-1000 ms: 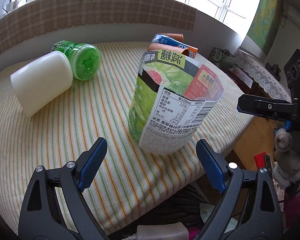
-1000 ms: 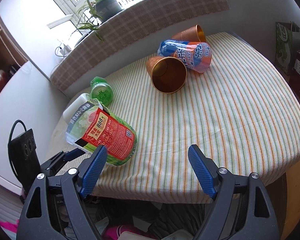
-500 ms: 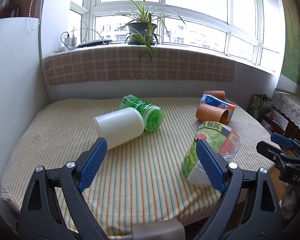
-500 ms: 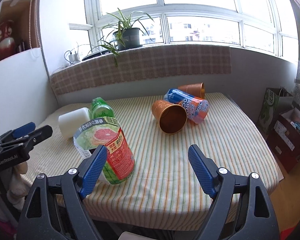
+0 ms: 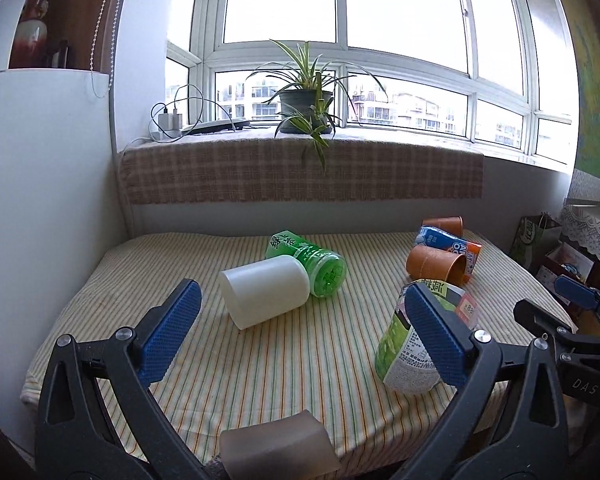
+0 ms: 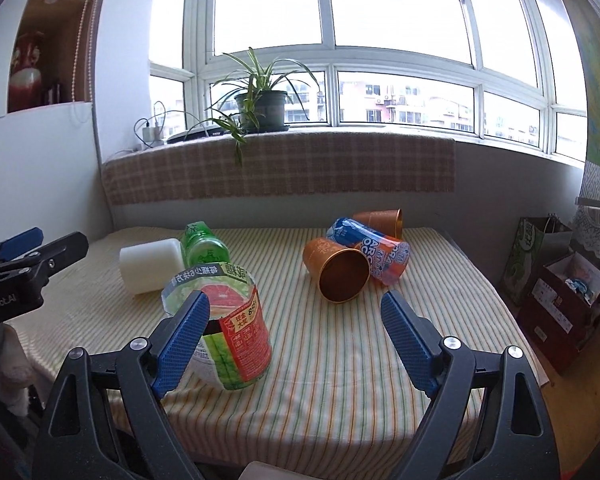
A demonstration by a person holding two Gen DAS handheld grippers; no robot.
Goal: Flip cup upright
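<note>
Several cups lie on their sides on the striped tablecloth (image 5: 280, 360). A white cup (image 5: 264, 296) lies left of centre against a green bottle-cup (image 5: 320, 264). A green and red label cup (image 6: 228, 332) leans near the front edge; it also shows in the left wrist view (image 5: 408, 344). A copper cup (image 6: 336, 268) lies with its mouth towards me, beside a blue and orange cup (image 6: 376, 248) and a second copper cup (image 6: 380, 220). My left gripper (image 5: 300, 340) is open and empty, back from the table. My right gripper (image 6: 296, 340) is open and empty too.
A checked cloth covers the sill behind the table (image 6: 280, 176), with a potted plant (image 6: 260, 108) and chargers (image 5: 168, 124) on it. Bags and boxes (image 6: 560, 288) stand on the floor at the right. A white cabinet (image 5: 40, 200) is at the left.
Both grippers have pulled back and tilted up from the table, so the whole table and window now show. The label cup looks farther away. Both grippers stay open.
</note>
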